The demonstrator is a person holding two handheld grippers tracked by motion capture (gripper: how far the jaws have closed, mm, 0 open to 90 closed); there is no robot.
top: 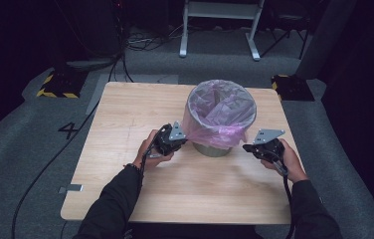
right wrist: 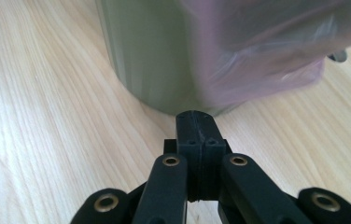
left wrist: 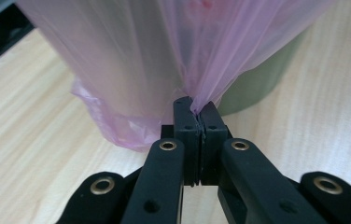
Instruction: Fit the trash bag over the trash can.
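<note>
Your left gripper (left wrist: 196, 108) has its jaws pressed together on a fold of the pink bag (top: 223, 130) hanging over the bin (top: 214, 148) just right of centre in the high view; your right gripper (right wrist: 195, 122) has its jaws closed on nothing, low at the bin's right side. Pull too hard and the thin film could tear at the pinch, or the light bin could tip or slide across the table (top: 125, 124); the fold might also slip free. You have one bin, one bag, two grippers.
</note>
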